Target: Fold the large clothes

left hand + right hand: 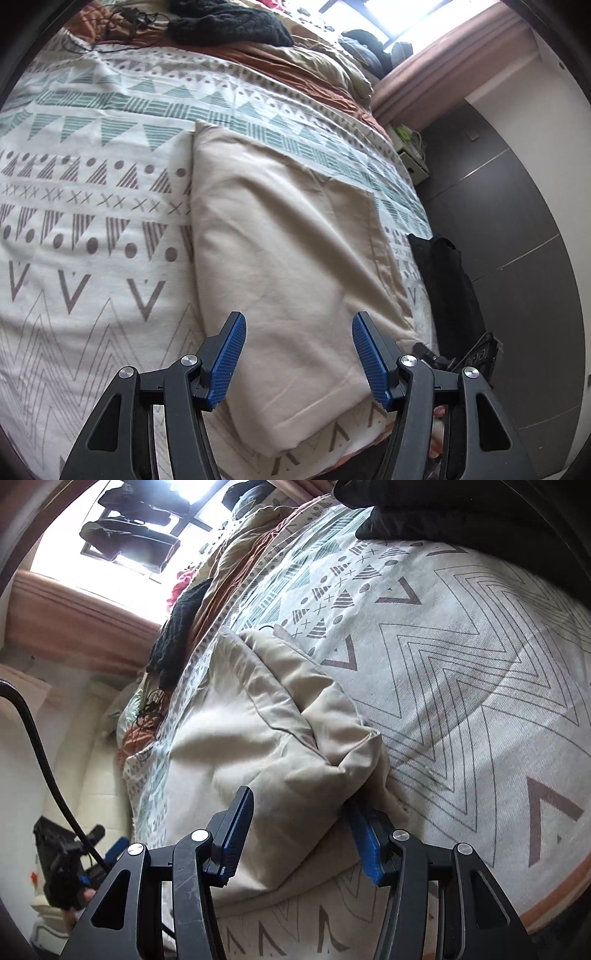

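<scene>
A beige garment (284, 258) lies folded into a long strip on the patterned bedspread (92, 229). My left gripper (297, 354) is open above its near end, with the blue fingers spread over the cloth and not touching it. In the right wrist view the same beige garment (258, 731) is bunched into folds. My right gripper (301, 834) is open with its jaws wide. The garment's near edge lies between the fingers, and a fold covers part of the right finger (364, 845).
A black knitted garment (229, 26) and a tangle of cables (133, 18) lie at the far end of the bed. A black cloth (443, 288) hangs off the bed's right edge above the dark tiled floor (517, 229). The window (110, 535) is bright.
</scene>
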Motion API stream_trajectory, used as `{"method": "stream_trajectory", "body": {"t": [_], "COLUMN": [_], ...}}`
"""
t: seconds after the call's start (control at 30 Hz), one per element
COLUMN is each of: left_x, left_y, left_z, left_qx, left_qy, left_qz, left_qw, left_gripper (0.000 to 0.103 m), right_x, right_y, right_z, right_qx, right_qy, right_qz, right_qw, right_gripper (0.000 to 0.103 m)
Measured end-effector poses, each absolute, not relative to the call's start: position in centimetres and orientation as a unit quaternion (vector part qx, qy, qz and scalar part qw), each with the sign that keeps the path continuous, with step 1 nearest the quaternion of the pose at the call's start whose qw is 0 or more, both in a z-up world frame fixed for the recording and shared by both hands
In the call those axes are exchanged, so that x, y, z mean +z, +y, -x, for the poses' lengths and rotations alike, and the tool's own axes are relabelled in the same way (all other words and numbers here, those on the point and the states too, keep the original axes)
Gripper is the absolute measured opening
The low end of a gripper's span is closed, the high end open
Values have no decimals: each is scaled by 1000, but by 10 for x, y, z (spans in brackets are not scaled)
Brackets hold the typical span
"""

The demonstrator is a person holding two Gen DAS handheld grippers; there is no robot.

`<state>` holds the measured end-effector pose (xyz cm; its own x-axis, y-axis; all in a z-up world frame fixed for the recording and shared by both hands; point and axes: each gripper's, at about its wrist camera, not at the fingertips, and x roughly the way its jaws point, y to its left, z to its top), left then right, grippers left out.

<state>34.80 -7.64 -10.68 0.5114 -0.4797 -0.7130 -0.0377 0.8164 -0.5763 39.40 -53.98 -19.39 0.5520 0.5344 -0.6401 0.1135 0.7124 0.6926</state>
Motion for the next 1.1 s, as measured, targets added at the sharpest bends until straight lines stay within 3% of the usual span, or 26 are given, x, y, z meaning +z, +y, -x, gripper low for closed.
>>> {"method": "stream_trajectory", "body": {"t": [0.1,0.13,0.17,0.2,0.23,0.53,0.67,0.77,0.83,0.87,1.03,1.07,1.1], "left_x": [-129,-137,-144,-150,-154,-179,-186,-188,-191,-192,-193,-193,-193], "left_y": [-67,-65,-66,-68,-71,-86,-84,-83,-84,-86,-95,-96,-98], "left_z": [-335,-332,-330,-328,-327,-323,-322,-320,-318,-318,-313,-312,-311], "left_qx": [-118,-115,-113,-112,-111,-107,-112,-114,-119,-123,-133,-134,-135], "left_qy": [490,497,503,509,514,545,552,553,555,556,557,555,554], "left_qz": [285,291,295,294,290,248,258,266,271,273,270,267,265], "left_qw": [816,809,804,801,800,794,785,782,777,775,774,776,778], "left_gripper": [62,61,61,61,61,61,61,61,61,61,61,61,61], "right_x": [-192,-191,-189,-188,-188,-171,-199,-192,-184,-182,-198,-206,-213], "right_y": [-540,-541,-541,-542,-543,-552,-559,-560,-558,-558,-551,-550,-550], "right_z": [-402,-404,-407,-409,-410,-384,-389,-386,-387,-389,-408,-411,-412], "right_qx": [119,115,110,104,107,107,100,105,88,79,104,105,106], "right_qy": [453,451,449,449,447,406,454,446,446,447,472,480,483], "right_qz": [-348,-344,-339,-333,-335,-329,-329,-314,-284,-271,-261,-263,-270], "right_qw": [812,815,819,823,823,846,822,831,844,849,836,831,826], "right_gripper": [52,47,41,24,15,10,12,28,61,65,64,63,54]}}
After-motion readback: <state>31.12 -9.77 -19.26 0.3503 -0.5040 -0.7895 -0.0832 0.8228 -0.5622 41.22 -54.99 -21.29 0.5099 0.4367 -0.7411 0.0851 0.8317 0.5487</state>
